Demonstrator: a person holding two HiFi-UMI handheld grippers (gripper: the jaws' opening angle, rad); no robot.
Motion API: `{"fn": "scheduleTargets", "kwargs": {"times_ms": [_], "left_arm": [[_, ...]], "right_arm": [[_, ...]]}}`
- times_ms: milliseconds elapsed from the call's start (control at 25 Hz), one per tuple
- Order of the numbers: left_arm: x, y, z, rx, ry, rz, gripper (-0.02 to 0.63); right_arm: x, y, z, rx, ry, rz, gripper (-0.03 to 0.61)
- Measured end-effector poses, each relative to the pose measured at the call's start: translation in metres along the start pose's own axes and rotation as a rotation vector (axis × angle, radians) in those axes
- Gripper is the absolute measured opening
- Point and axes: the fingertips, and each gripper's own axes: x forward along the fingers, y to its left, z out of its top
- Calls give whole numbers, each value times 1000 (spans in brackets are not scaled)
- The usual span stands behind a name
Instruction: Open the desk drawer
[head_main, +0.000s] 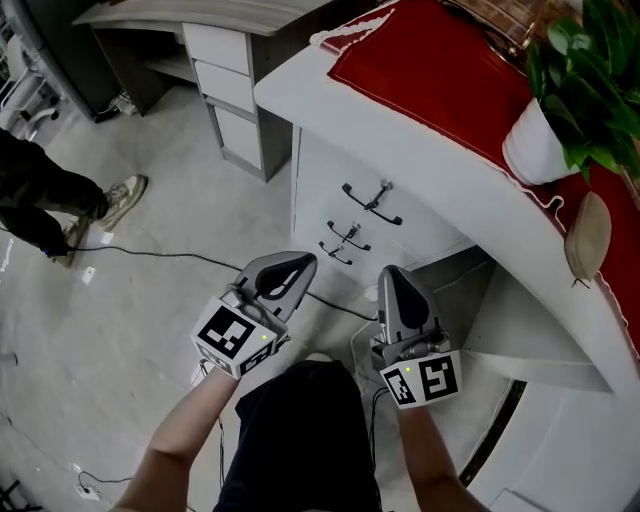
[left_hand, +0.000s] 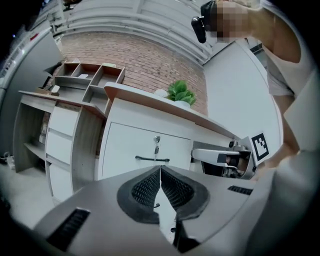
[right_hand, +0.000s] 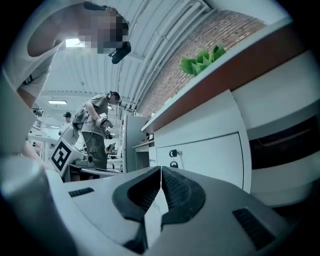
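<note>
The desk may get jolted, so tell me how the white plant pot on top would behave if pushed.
The white pot likely holds soil, so it is probably heavy for its size. Its leafy plant rises above the rim, so a high push might tip it. It stands on the red cloth, which could bunch or drag rather than let it slide.

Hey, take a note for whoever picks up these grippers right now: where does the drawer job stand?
Left gripper: shut, empty.
Right gripper: shut, empty.
Both hang before the white desk, touching nothing.
Top drawer: closed, key in its lock, black handle ungrabbed.
Done: nothing yet.
Left: open a gripper, grip the handle, pull the drawer out.
</note>
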Motion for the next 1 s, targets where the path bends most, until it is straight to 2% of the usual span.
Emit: {"fn": "scheduleTargets", "kwargs": {"times_ms": [480,680,1000], "left_arm": [[25,16,-119,24,11,-52,12],[30,21,-158,-12,0,-60,12],[39,41,-203,-125,-24,-44,12]], "right_arm": [[-5,-25,-118,-7,-19,-30,18],[-8,-25,-156,-25,-16,-28,18],[-5,-23,-209,-43,11,-34,18]]}}
